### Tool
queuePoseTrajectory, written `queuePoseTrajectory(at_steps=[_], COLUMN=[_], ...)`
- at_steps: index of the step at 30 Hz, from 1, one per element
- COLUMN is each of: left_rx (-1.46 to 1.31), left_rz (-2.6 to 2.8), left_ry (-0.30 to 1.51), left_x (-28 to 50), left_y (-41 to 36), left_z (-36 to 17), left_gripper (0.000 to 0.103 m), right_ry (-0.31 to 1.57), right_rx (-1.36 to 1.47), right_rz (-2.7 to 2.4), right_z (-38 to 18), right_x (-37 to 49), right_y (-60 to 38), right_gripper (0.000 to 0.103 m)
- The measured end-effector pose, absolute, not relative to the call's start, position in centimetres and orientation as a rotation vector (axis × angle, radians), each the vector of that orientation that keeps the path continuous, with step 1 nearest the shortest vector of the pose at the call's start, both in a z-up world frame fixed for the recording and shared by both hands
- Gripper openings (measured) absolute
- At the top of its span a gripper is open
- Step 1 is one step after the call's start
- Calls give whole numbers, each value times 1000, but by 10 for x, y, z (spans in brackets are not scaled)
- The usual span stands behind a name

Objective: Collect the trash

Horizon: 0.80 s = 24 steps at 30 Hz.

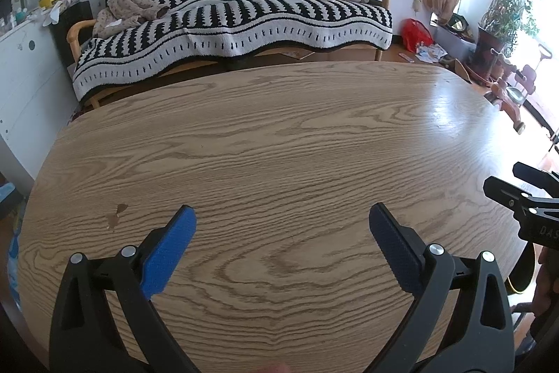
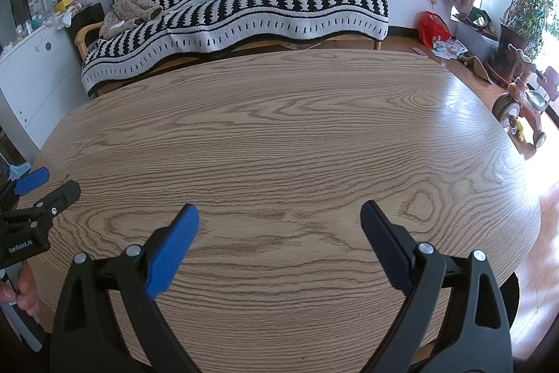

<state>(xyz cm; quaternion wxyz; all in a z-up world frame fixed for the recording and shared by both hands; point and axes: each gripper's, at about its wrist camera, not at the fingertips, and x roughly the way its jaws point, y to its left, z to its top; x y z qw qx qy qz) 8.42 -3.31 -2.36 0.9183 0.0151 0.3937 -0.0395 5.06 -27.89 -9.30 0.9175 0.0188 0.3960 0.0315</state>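
My left gripper (image 1: pixel 282 215) is open and empty above the near part of a wooden table (image 1: pixel 279 135). My right gripper (image 2: pixel 279 214) is open and empty above the same table (image 2: pixel 279 128). Each gripper shows at the edge of the other's view: the right one at the far right in the left wrist view (image 1: pixel 524 194), the left one at the far left in the right wrist view (image 2: pixel 38 194). No trash lies on the tabletop in either view. A small brown chip (image 1: pixel 117 214) marks the table surface near my left gripper.
Behind the table stands a sofa under a black-and-white blanket (image 1: pixel 237 16) with clothes and a cushion on it. A red bag (image 2: pixel 433 27) and scattered papers (image 2: pixel 449 51) lie on the floor at the back right, near a potted plant (image 2: pixel 520 23) and a child's tricycle (image 2: pixel 524 103). A white cabinet (image 2: pixel 31 76) stands left.
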Motion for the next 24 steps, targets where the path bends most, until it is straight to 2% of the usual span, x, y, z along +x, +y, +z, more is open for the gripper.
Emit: queuePoseTrajectory(at_steps=[24], left_rx=[23], left_rz=[-60], left_ry=[811], left_x=[91], left_y=[-25], left_z=[-22], left_gripper=[96], right_ry=[817], right_rx=[36], right_rz=[62], right_z=[-91], right_x=[50], right_y=[-278], right_gripper=[90])
